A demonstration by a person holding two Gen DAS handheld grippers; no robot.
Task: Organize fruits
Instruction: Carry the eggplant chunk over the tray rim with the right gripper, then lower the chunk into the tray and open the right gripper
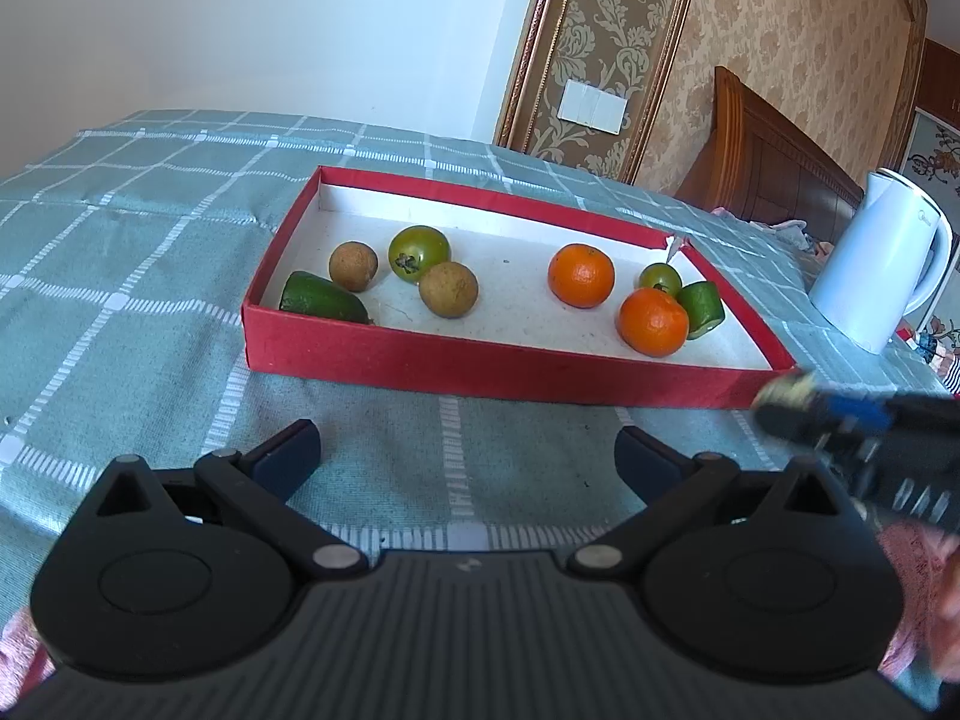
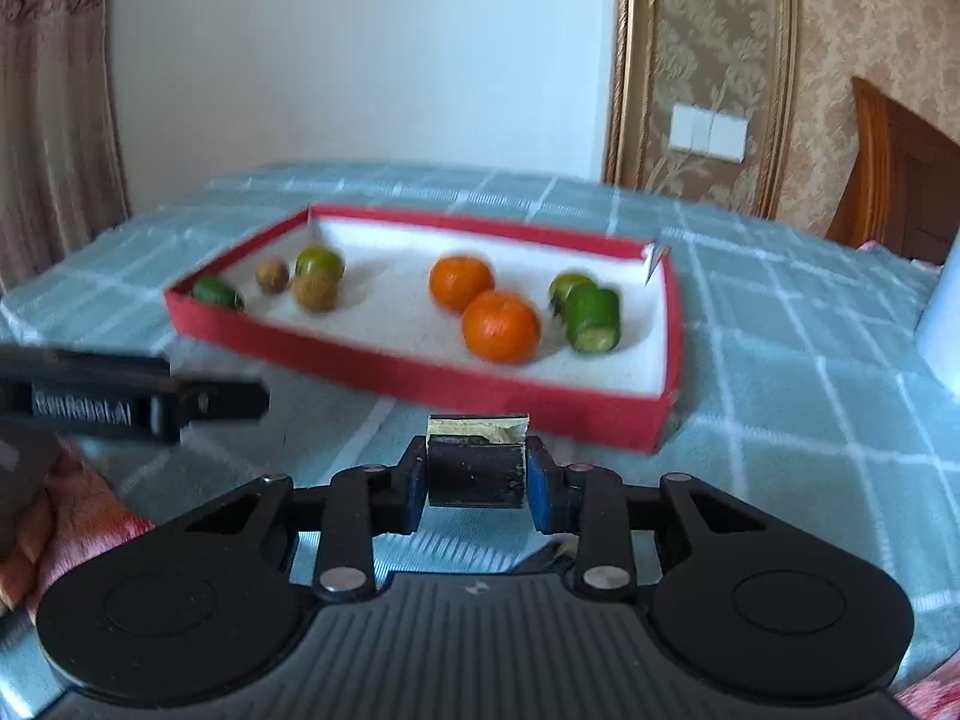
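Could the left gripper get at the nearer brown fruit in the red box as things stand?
Probably yes: the left gripper is open and empty, the brown fruit lies uncovered, and only the red box's low front wall is between.

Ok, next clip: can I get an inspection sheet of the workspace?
Surface: checked cloth.
Job's things: red box holding two oranges, two brown fruits, two green tomatoes, two cucumber pieces.
Clutter: white kettle to the right of the box.
Claws: left claw open, empty; right claw shut on a dark block.
Cables: nothing seen.
Surroundings: patterned wall, switch, wooden headboard.
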